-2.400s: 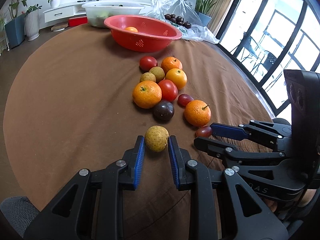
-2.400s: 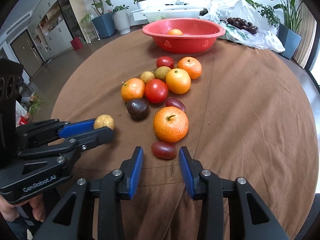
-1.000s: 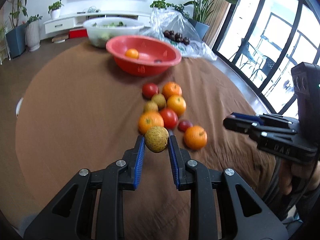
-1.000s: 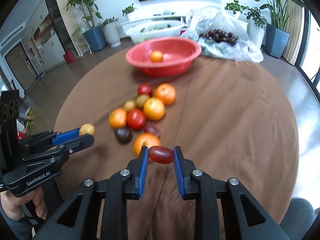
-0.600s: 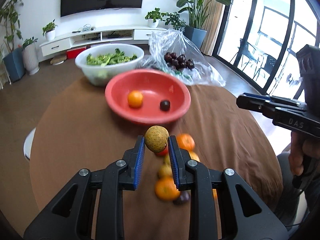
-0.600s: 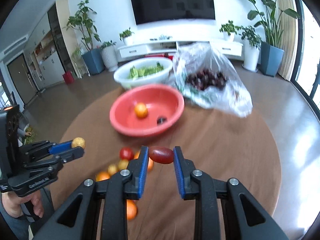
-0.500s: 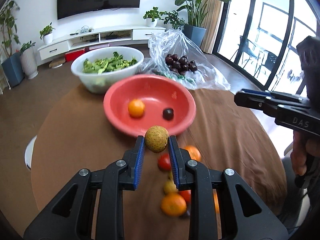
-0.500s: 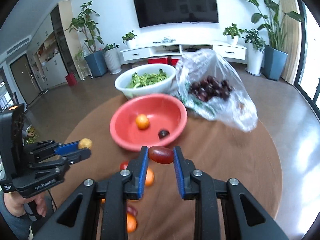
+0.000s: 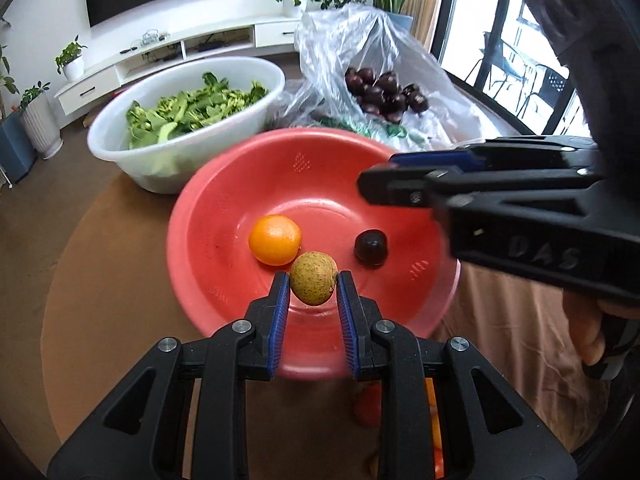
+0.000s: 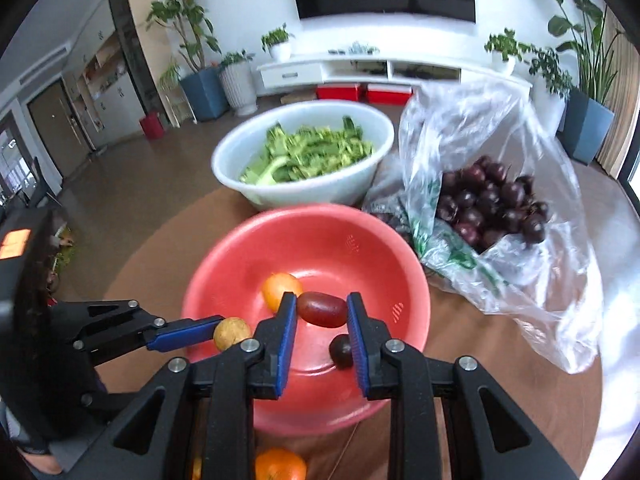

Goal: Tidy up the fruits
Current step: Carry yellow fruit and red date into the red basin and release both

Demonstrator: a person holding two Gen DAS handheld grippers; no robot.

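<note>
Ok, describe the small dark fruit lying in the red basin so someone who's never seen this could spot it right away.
Find the red basin in front of the white bowl of greens. Two fruits lie loose on its floor: an orange and, to its right, the dark fruit. It is the smaller of the two, nearly black and glossy, and sits apart from the orange.

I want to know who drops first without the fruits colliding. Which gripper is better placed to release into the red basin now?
Probably the right gripper: its red oblong fruit hangs over the middle of the red basin. The left gripper holds its yellow-green fruit nearer the basin's near rim.
</note>
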